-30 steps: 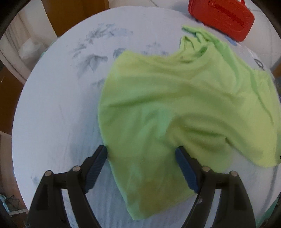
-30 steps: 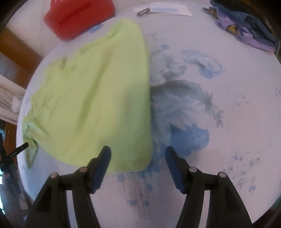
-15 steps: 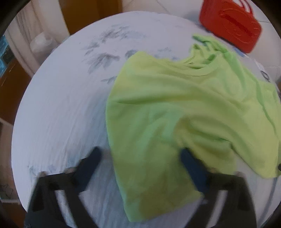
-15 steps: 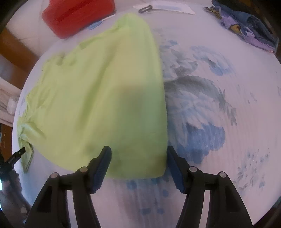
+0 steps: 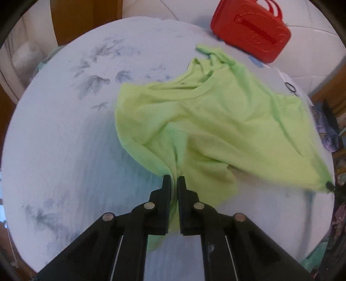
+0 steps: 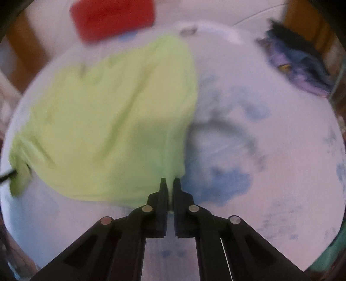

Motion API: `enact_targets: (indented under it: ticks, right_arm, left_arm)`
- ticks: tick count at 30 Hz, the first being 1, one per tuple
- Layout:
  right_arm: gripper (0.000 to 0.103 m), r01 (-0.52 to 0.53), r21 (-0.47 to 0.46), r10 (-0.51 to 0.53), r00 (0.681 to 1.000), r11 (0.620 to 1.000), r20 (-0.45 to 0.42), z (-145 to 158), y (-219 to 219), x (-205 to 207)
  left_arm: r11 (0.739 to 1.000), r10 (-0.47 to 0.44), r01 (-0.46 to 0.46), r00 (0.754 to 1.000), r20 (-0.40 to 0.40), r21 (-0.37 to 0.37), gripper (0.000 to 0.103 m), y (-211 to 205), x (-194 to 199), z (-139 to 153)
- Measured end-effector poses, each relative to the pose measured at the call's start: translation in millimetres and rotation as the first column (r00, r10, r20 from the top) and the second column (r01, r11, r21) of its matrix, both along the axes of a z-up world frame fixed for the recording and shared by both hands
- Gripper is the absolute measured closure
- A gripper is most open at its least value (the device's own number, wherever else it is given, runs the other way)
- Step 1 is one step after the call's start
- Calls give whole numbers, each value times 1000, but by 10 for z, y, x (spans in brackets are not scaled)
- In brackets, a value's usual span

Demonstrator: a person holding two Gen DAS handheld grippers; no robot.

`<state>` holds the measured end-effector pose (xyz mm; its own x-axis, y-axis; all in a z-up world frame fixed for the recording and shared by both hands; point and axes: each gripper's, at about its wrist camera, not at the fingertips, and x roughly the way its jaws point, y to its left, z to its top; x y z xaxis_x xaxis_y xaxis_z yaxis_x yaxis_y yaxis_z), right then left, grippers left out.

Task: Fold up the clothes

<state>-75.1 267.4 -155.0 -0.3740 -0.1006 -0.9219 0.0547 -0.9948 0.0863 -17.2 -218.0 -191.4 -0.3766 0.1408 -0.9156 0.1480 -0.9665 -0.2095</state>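
Observation:
A lime green T-shirt [image 5: 216,121] lies spread on a white bed sheet with a blue floral print [image 5: 64,140]. My left gripper [image 5: 174,180] is shut on a pinch of the shirt's near edge, and the cloth bunches up toward its tips. In the right wrist view the same green shirt [image 6: 108,121] fills the left half, blurred. My right gripper [image 6: 170,182] is shut on the shirt's near right corner, which rises off the sheet. The right gripper's tip shows at the shirt's far right corner [image 5: 329,185] in the left wrist view.
A red zipped bag [image 5: 253,28] sits beyond the shirt's collar end, also visible as a red bag [image 6: 112,17] in the right view. A heap of dark blue and purple clothes [image 6: 302,67] lies at the far right. A wooden bed frame [image 5: 86,19] borders the mattress.
Both grippers went from wide open around the shirt's near edge to shut on it. Both have risen, pulling the pinched cloth up into folds.

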Motion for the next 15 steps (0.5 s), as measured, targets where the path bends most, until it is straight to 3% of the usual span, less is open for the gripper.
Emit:
enact_targets:
  ticks: [3, 6, 10, 11, 12, 13, 15]
  right_arm:
    - [99, 52, -18, -53, 998, 998, -40, 399, 330, 203]
    - [99, 101, -16, -101, 995, 995, 14, 477, 607, 429]
    - [98, 154, 68, -164, 970, 986, 178, 65, 903, 619]
    - [90, 166, 76, -179, 958, 983, 224, -60, 952, 643]
    - [72, 177, 85, -193, 943, 981, 269, -184, 1001, 666]
    - [65, 177, 114, -202, 940, 978, 276, -219, 1017, 668]
    - [63, 171, 180, -216, 937, 969, 273, -252, 1037, 663]
  left_arm:
    - [998, -56, 55, 998, 42, 26, 97, 79, 162, 142]
    - [990, -139, 135, 982, 128, 40, 97, 226, 295, 86]
    - [982, -188, 186, 973, 133, 29, 97, 355, 258, 156]
    - [983, -183, 182, 977, 108, 16, 97, 362, 206, 236]
    - [984, -176, 176, 981, 83, 10, 97, 355, 147, 314]
    - [986, -167, 167, 984, 60, 7, 97, 341, 74, 392]
    - [989, -150, 150, 989, 12, -8, 97, 322, -98, 555]
